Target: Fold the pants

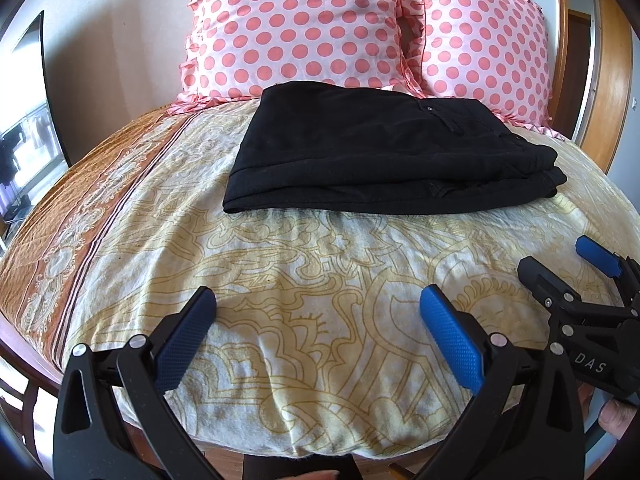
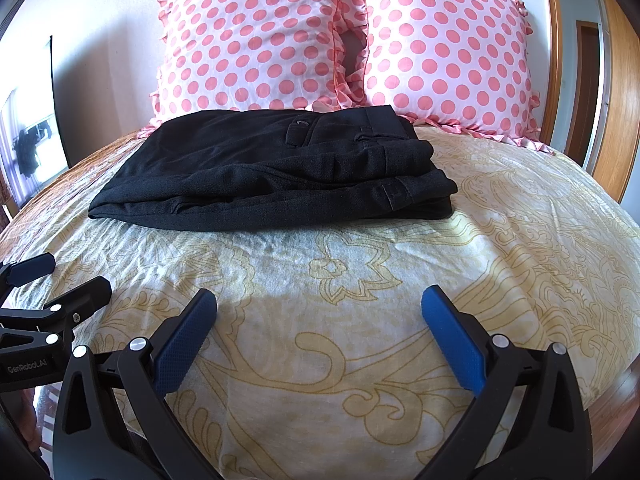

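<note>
The black pants (image 1: 384, 152) lie folded in a flat stack on the bed, just before the pillows; they also show in the right wrist view (image 2: 280, 172), with the waistband and a back pocket on top at the right. My left gripper (image 1: 318, 300) is open and empty, held over the near part of the bed, well short of the pants. My right gripper (image 2: 320, 300) is open and empty, also short of the pants. The right gripper shows at the right edge of the left wrist view (image 1: 560, 260), and the left gripper at the left edge of the right wrist view (image 2: 60, 276).
The bed has a cream sheet with a yellow pattern (image 1: 320, 264) and an orange border (image 1: 80, 216) at the left. Two pink polka-dot pillows (image 1: 296, 28) (image 2: 448, 52) stand against the wall behind the pants. A wooden door frame (image 2: 612, 100) is at the right.
</note>
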Motion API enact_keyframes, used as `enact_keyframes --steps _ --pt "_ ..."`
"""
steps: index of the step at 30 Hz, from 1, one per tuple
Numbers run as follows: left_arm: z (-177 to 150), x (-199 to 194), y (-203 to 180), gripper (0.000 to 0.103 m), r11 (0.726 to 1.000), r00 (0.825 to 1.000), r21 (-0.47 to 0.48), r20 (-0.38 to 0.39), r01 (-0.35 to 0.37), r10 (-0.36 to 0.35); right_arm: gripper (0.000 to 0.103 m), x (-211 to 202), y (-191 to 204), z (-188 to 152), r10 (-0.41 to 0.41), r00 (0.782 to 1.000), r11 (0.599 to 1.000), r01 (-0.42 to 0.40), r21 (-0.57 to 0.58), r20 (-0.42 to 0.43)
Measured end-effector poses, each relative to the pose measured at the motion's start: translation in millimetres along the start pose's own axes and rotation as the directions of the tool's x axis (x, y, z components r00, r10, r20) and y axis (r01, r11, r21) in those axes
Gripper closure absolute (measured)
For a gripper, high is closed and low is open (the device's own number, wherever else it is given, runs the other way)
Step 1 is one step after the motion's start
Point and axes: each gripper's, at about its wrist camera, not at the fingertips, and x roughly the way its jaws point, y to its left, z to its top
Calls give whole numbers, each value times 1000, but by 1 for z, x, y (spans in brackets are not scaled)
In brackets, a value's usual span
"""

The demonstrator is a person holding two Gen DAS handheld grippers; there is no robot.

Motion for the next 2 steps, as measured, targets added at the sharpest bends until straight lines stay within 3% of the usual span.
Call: enact_keyframes --steps 2 --pt "0 0 0 2 1000 1000 -1 -1 -1 1 1 0 0 0 0 1000 1000 0 0 0"
